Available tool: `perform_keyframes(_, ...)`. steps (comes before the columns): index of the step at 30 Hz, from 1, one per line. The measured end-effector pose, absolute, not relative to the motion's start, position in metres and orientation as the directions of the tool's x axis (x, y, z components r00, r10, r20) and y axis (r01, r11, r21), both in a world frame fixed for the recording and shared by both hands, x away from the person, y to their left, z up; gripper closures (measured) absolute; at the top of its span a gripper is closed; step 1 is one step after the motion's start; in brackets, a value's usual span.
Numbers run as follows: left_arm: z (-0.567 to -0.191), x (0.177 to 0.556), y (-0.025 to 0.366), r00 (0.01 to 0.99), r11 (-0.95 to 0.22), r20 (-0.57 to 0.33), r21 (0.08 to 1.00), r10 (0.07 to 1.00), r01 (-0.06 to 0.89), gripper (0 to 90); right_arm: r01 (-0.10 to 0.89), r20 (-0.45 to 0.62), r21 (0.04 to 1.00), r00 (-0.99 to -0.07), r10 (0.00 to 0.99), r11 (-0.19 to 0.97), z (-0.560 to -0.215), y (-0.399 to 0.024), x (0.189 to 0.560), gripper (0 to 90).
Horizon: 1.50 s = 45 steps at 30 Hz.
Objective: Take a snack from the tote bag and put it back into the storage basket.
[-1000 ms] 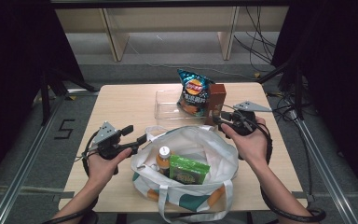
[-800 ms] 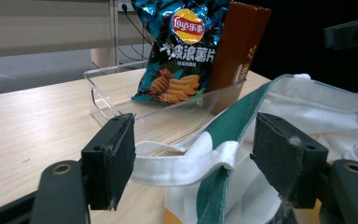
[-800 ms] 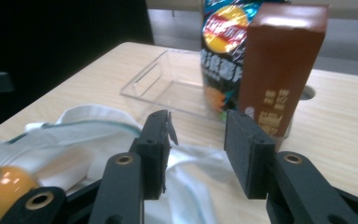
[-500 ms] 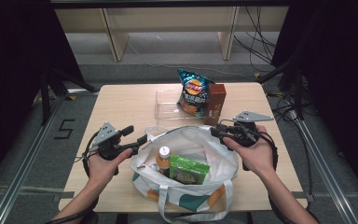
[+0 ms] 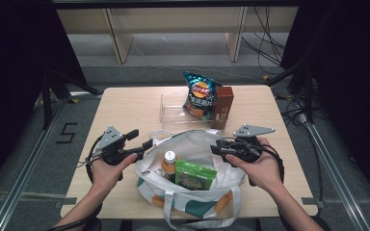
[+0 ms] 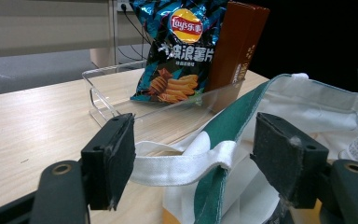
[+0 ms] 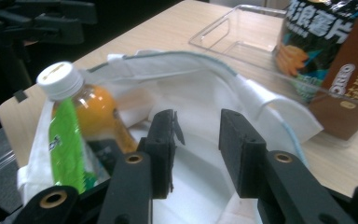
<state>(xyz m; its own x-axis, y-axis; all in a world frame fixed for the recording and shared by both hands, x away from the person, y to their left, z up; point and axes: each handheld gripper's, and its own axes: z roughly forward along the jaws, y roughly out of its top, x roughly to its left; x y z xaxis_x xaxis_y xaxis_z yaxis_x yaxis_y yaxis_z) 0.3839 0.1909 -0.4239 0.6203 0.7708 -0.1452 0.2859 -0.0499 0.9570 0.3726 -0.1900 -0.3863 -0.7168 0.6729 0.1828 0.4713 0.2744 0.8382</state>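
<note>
Pale wood-grain table [image 5: 125,103], smooth and matt, stands on grey floor with dark surrounds.

Status: a clear rigid plastic tray [image 5: 171,107] at the far middle already holds a crinkled foil crisp bag [image 5: 200,94] and a tall brown carton [image 5: 224,107], both upright. The white cloth bag [image 5: 192,144], soft canvas with green trim, sits near me and contains an orange drink bottle [image 5: 168,163] with a white cap and a green packet [image 5: 195,174]. I judge the unloading about half done; those two items remain.

Left gripper [image 6: 193,163]: jaws apart, straddling the bag's woven white handle strap [image 6: 177,165] at its left rim; pads not pressing it.

Right gripper [image 7: 196,140]: jaws part-way apart and just closing in a little, with nothing between them. It hangs over the bag's right side, pointing into the opening, with the bottle to the left in the right gripper view.

Next, by my judgement: reach the bottle's round, slick body and grip below the cap.
</note>
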Motion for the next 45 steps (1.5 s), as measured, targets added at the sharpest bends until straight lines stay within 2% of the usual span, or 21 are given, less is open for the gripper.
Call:
perform_keyframes(6, -0.425, 0.385, 0.191, 0.625, -0.041, -0.151, 0.959, 0.766, 0.282, 29.2, 0.498, 0.216, 0.816, -0.734, 0.644, 0.293, -0.387, -0.189, 0.363, 64.5)
perform_keyframes(7, -0.425, 0.385, 0.191, 0.625, -0.042, -0.150, 0.958, 0.766, 0.283, 29.2, 0.461, 0.181, 0.831, -0.754, 0.632, 0.311, -0.389, -0.189, 0.364, 64.3)
perform_keyframes(9, -0.425, 0.385, 0.191, 0.625, -0.041, -0.151, 0.958, 0.766, 0.283, 29.2, 0.488, 0.217, 0.818, -0.751, 0.623, 0.303, -0.389, -0.187, 0.359, 63.7)
perform_keyframes(12, -0.425, 0.385, 0.191, 0.625, -0.043, -0.149, 0.959, 0.766, 0.281, 29.2, 0.479, 0.216, 0.816, -0.772, 0.598, 0.323, -0.390, -0.186, 0.356, 62.5)
perform_keyframes(13, -0.425, 0.385, 0.191, 0.625, -0.043, -0.149, 0.959, 0.766, 0.281, 29.1, 0.453, 0.186, 0.821, -0.788, 0.587, 0.348, -0.390, -0.187, 0.356, 62.1)
perform_keyframes(14, -0.424, 0.384, 0.191, 0.622, -0.044, -0.148, 0.958, 0.769, 0.283, 29.1, 0.492, 0.229, 0.804, -0.775, 0.589, 0.334, -0.389, -0.185, 0.352, 61.6)
perform_keyframes(18, -0.424, 0.384, 0.190, 0.620, -0.048, -0.148, 0.957, 0.771, 0.288, 29.2, 0.463, 0.235, 0.814, -0.814, 0.531, 0.350, -0.392, -0.184, 0.352, 59.2)
perform_keyframes(21, -0.424, 0.384, 0.190, 0.620, -0.049, -0.147, 0.957, 0.771, 0.287, 29.2, 0.498, 0.266, 0.794, -0.801, 0.536, 0.349, -0.392, -0.184, 0.348, 58.8)
perform_keyframes(24, -0.424, 0.384, 0.190, 0.619, -0.049, -0.146, 0.957, 0.771, 0.287, 29.2, 0.450, 0.233, 0.821, -0.826, 0.513, 0.351, -0.389, -0.184, 0.350, 58.4)
perform_keyframes(29, -0.425, 0.384, 0.190, 0.620, -0.049, -0.146, 0.957, 0.771, 0.287, 29.2, 0.437, 0.215, 0.824, -0.831, 0.513, 0.362, -0.383, -0.184, 0.347, 57.1)
perform_keyframes(37, -0.425, 0.384, 0.190, 0.621, -0.050, -0.146, 0.957, 0.770, 0.287, 29.2, 0.463, 0.254, 0.784, -0.847, 0.466, 0.413, -0.396, -0.176, 0.343, 53.2)
perform_keyframes(45, -0.425, 0.384, 0.190, 0.621, -0.053, -0.143, 0.956, 0.770, 0.287, 29.1, 0.469, 0.241, 0.756, -0.848, 0.472, 0.456, -0.410, -0.173, 0.343, 53.3)
